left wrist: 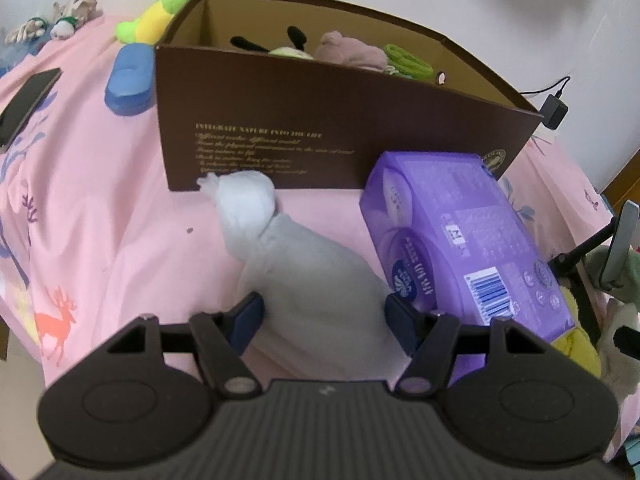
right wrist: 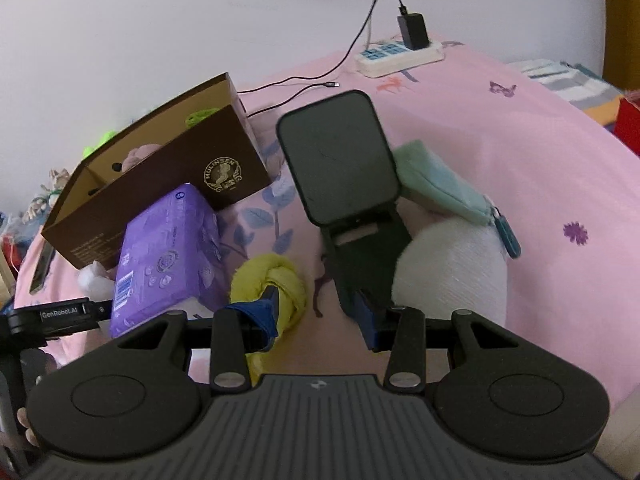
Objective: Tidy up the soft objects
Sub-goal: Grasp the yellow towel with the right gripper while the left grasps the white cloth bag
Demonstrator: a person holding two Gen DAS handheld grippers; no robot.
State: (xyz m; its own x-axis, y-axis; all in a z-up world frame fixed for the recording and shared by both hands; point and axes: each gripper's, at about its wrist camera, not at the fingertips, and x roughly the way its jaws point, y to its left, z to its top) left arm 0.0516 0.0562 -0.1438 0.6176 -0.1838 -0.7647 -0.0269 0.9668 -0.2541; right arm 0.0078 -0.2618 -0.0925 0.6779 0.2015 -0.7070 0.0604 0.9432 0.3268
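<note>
Left tongs point(left wrist: 324, 322): jaws spread wide on either side of a white cloth bundle point(left wrist: 308, 276); the pads sit at its flanks, and I cannot tell whether they press it.
White cloth bundle: lies on the pink bedsheet point(left wrist: 100, 208), its knotted end against the front wall of the brown box point(left wrist: 320, 132), with a purple tissue pack point(left wrist: 460, 240) just beside it on the right.
Right tongs point(right wrist: 320, 312): jaws open, nothing between them; the left pad lies over a knotted yellow cloth point(right wrist: 280, 284), the right pad is next to the foot of a black phone stand point(right wrist: 340, 164).
Left view only: the inside of the box with a pink plush point(left wrist: 348, 52) and green items, a blue slipper point(left wrist: 130, 80), a green and yellow plush point(left wrist: 160, 16) and a phone point(left wrist: 28, 104) lying flat.
Right view only: a white rounded bundle point(right wrist: 452, 276) beside the stand, a mint-green pouch point(right wrist: 436, 182) behind it, and a power strip point(right wrist: 400, 56) with a charger plugged in.
Pose: both tongs point forward, low over the bed; the left tool's black arm shows at the left edge of the right view.
</note>
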